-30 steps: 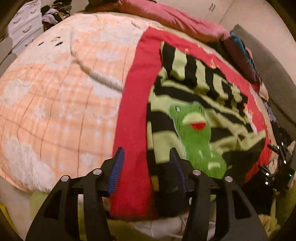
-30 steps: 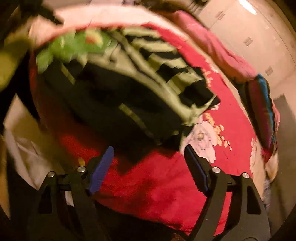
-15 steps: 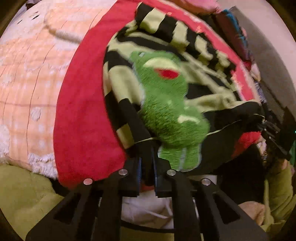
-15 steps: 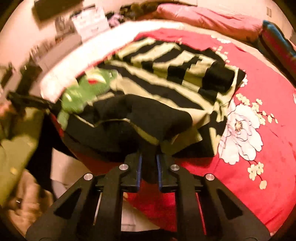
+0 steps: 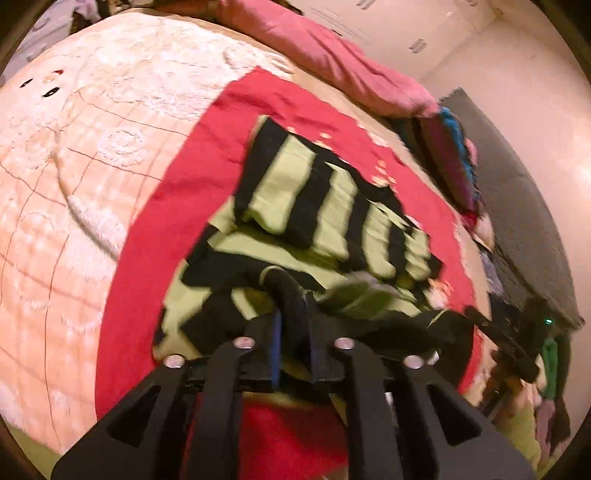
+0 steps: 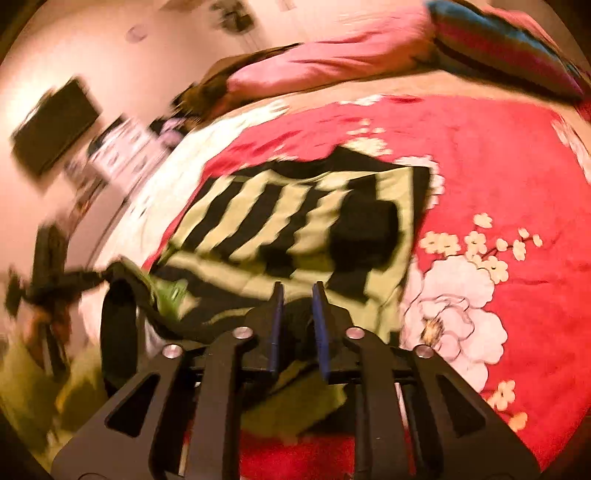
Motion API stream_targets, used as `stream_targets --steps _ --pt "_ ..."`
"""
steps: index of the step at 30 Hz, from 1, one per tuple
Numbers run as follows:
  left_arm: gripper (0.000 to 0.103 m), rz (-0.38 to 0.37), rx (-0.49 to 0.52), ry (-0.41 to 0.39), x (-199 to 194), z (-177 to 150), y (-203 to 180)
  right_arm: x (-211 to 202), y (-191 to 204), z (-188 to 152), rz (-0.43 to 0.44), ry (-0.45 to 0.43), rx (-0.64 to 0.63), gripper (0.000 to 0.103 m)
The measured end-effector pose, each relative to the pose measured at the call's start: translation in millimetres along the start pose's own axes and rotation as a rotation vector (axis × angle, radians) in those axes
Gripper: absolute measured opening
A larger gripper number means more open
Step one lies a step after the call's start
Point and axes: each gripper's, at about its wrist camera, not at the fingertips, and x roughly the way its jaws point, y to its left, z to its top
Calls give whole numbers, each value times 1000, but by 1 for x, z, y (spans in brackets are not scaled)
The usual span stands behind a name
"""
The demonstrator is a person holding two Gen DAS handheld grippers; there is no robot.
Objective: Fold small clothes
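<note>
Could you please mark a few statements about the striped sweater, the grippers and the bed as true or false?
1. The left gripper grips the striped sweater. True.
2. The right gripper hangs empty. False: sweater fabric sits between its blue pads.
3. The sweater lies on a red blanket. True.
4. The sweater's stripes are blue and white. False: black and pale green.
5. The blanket is plain. False: it has a flower print.

A wide bed (image 5: 110, 192) fills the room under warm, yellowish light, spread with a peach checked fleece blanket (image 5: 55, 221) and a red flowered blanket (image 6: 498, 166). A long pink pillow (image 5: 325, 59) lies at its far edge. Pale cupboard doors (image 5: 399, 33) stand behind.
</note>
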Motion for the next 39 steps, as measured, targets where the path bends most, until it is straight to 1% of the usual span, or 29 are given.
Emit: stream_targets --steps 1,2,3,4,6,7,9,10,12,15,18,19,21,22,23,24,25,26,29,32,33,35,36,37,39 --pt "28 3 -6 -3 1 1 2 1 -5 1 1 -7 25 24" --pt "35 4 -20 -13 -1 0 6 -1 -9 2 3 -18 39 31" --pt "37 -16 -21 -30 -6 -2 10 -6 -12 0 3 -35 34 38" --pt "38 -24 -13 -42 -9 -3 11 -9 -13 -2 -3 -44 15 41" --pt "44 8 28 -72 -19 -8 17 -16 -14 -10 -39 -46 -60 52" --pt "46 29 45 -77 -23 -9 20 -19 -14 -15 -60 -38 -104 54" --pt "53 38 87 -80 -28 -10 26 -20 -11 -23 -83 -18 -193 62" --pt "54 46 111 -81 -31 -13 30 -18 -8 -26 -92 -8 -232 64" --pt "56 50 134 -74 -30 -14 38 -12 3 -29 -95 15 -311 73" --pt "56 34 144 -70 -29 -18 46 1 24 -30 -47 34 -388 81" --pt "56 37 203 -70 -31 -22 42 25 42 -30 -25 67 -441 85" --pt "57 52 238 -65 -31 -23 39 36 45 -30 -26 86 -450 85" --pt "70 81 280 -69 -31 -25 33 57 46 -28 -49 122 -451 83" --pt "70 89 291 -68 -32 -25 32 64 46 -28 -54 132 -449 75" --pt "70 89 295 -70 -34 -25 31 71 45 -27 -48 145 -438 46" --pt "70 84 296 -76 -37 -25 31 77 42 -27 -41 164 -416 30" --pt "70 80 297 -83 -40 -26 32 79 40 -26 -38 172 -393 26" --pt "70 73 294 -91 -44 -25 34 77 36 -24 -27 159 -362 22" --pt "70 47 266 -86 -45 -20 39 58 24 -21 12 101 -271 21" --pt "70 43 291 -73 -32 -9 31 39 5 -17 55 48 -155 21" --pt "70 28 300 -61 -25 -5 26 34 -1 -17 59 36 -122 21" --pt "70 -8 310 -36 -10 2 18 33 -9 -17 45 31 -81 21" --pt "70 -6 318 -16 2 7 14 35 -10 -17 38 35 -71 21" --pt "70 16 323 3 14 10 12 36 -10 -18 30 39 -64 22" --pt "70 29 310 30 30 14 11 41 -10 -17 14 46 -58 23"
